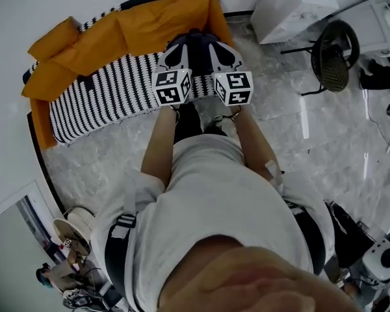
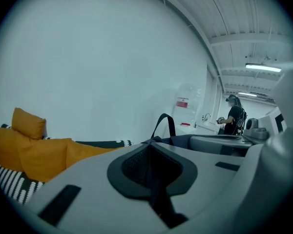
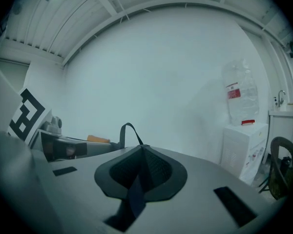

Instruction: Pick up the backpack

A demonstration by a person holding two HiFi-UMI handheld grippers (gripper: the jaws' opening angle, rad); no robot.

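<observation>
Over the sofa (image 1: 104,90), our left gripper (image 2: 151,172) and right gripper (image 3: 136,179) each pinch a strap (image 2: 158,204) of the backpack (image 1: 194,43), mid-lift we reckon; next, raise it clear.

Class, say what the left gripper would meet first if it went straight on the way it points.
Probably the backpack's top handle just ahead; beyond it, the white wall, depth unclear.

white short-sleeved t-shirt (image 1: 227,187) crossed by black harness straps (image 1: 310,236).
</observation>
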